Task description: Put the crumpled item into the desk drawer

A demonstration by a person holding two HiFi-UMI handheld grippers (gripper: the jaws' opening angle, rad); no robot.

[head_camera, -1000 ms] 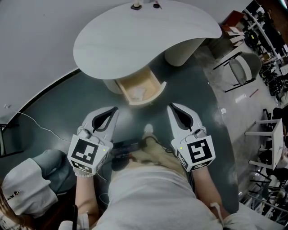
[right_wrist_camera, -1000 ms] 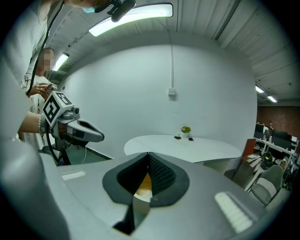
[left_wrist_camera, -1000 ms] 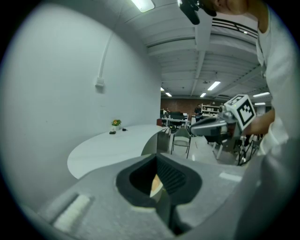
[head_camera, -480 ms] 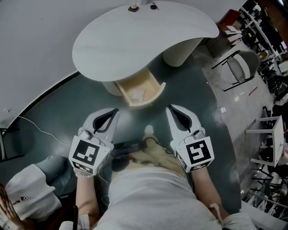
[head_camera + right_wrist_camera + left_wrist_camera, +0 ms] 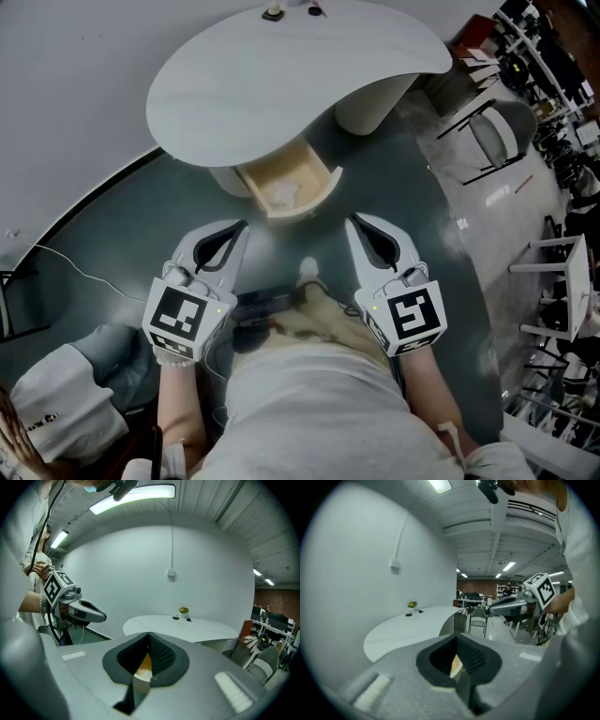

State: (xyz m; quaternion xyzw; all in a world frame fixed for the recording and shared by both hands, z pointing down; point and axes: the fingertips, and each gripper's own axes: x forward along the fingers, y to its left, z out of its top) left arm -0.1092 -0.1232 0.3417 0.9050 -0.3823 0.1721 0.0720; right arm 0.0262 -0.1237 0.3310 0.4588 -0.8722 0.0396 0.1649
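Observation:
The desk drawer (image 5: 325, 180) stands pulled out under the white rounded desk top (image 5: 281, 84). A crumpled white item (image 5: 284, 194) lies inside it on the wooden bottom. My left gripper (image 5: 240, 228) hovers over the dark floor just short of the drawer's front, to its left, shut and empty. Mirroring it to the right, my right gripper (image 5: 352, 222) is also shut with nothing in it. In the left gripper view the shut jaws of the left gripper (image 5: 456, 636) point towards the desk (image 5: 412, 625). The right gripper (image 5: 149, 633) shows shut jaws in its own view too.
A small potted plant (image 5: 183, 611) and small dark objects sit at the desk's far edge. A chair (image 5: 497, 141) and white furniture (image 5: 553, 281) stand on the right. A cable (image 5: 84, 267) runs over the floor at left, near another person (image 5: 56, 403).
Both grippers stay shut in the same place before the open drawer. Only the head view has drifted slightly.

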